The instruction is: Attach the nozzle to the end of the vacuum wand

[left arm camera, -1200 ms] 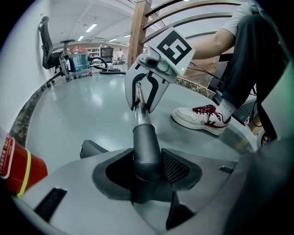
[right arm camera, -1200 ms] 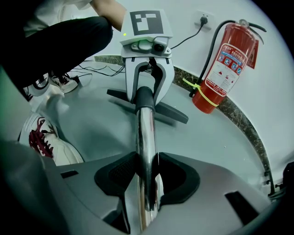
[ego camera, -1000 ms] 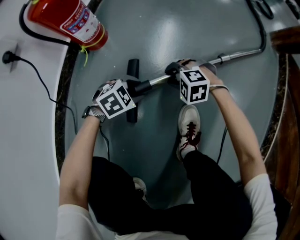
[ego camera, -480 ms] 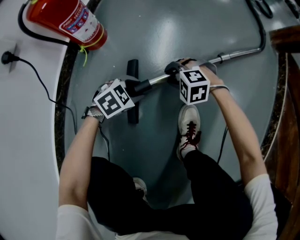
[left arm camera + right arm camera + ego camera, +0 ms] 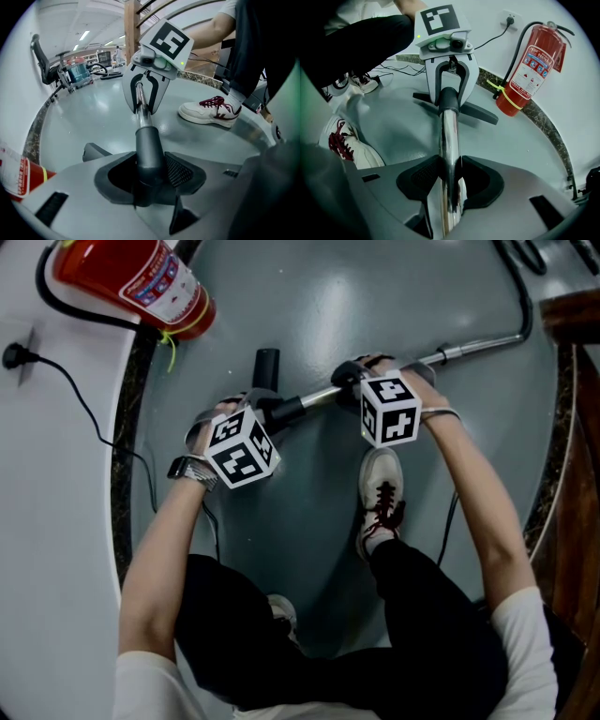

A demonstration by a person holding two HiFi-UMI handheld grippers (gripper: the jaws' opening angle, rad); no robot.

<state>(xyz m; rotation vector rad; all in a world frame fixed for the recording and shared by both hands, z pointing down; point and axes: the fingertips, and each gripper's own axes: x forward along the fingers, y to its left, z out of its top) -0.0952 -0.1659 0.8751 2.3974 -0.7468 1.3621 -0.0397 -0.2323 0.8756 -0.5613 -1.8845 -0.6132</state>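
Left gripper (image 5: pixel 149 176) is clamped tight on the dark neck of the nozzle (image 5: pixel 149 145), and right gripper (image 5: pixel 450 180) is closed round the shiny wand (image 5: pixel 450 140) a little way along! The wand's end sits inside that neck, and the nozzle's flat head is down on the grey floor (image 5: pixel 309 296). A white shoe (image 5: pixel 380 488) stands just beside the wand, and a red fire extinguisher (image 5: pixel 131 282) stands well apart by the wall.

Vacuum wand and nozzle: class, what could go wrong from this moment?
The right tool grips the smooth chrome wand, which could slip or twist under a push.
The left tool clamps the nozzle neck; if it tilts off the wand's line, the joint might jam or stay half seated.
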